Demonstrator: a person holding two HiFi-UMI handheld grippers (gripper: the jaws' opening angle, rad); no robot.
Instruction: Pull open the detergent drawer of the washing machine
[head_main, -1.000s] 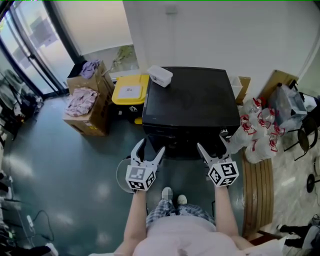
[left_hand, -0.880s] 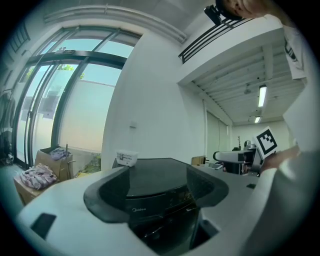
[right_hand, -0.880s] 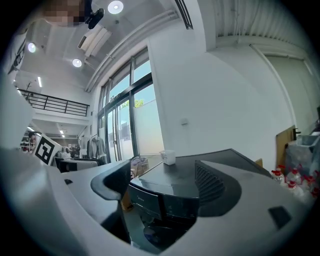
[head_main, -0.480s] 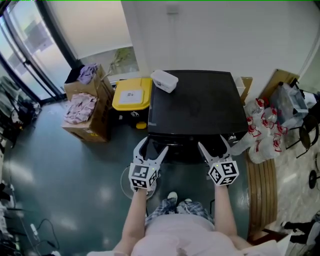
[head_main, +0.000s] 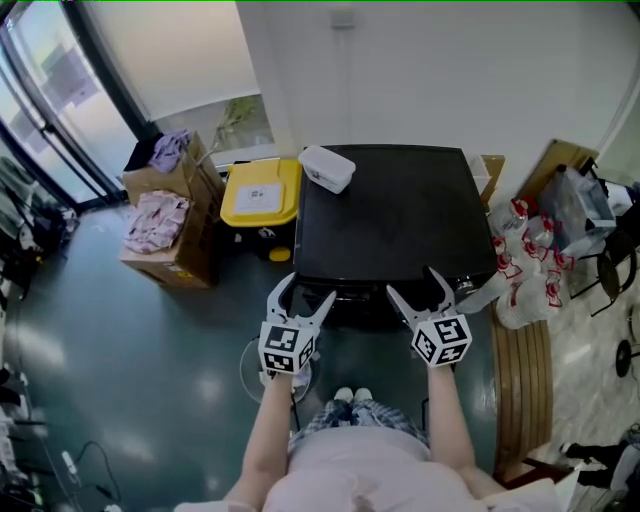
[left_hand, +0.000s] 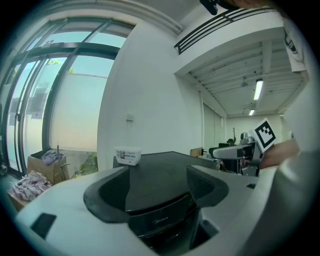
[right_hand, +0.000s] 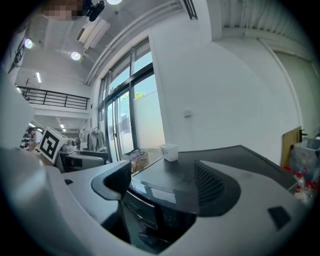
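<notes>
A black washing machine (head_main: 392, 215) stands against the white wall, seen from above in the head view. Its dark front panel (left_hand: 157, 221) shows between my left gripper's jaws and again as the front panel (right_hand: 150, 210) in the right gripper view; I cannot make out the detergent drawer itself. My left gripper (head_main: 302, 295) hovers open in front of the machine's left front edge, touching nothing. My right gripper (head_main: 418, 283) is open too, just before the right front edge, nothing between its fingers.
A white plastic box (head_main: 327, 167) sits on the machine's back left corner. A yellow-lidded bin (head_main: 260, 190) and cardboard boxes of clothes (head_main: 165, 215) stand to the left. Plastic bags (head_main: 520, 260) and a wooden slatted bench (head_main: 520, 370) are on the right. Glass doors (head_main: 50, 110) at far left.
The head view has shifted slightly, so the machine sits a little further right and lower. Both grippers stay open in front of it, the right one edged a bit closer.
</notes>
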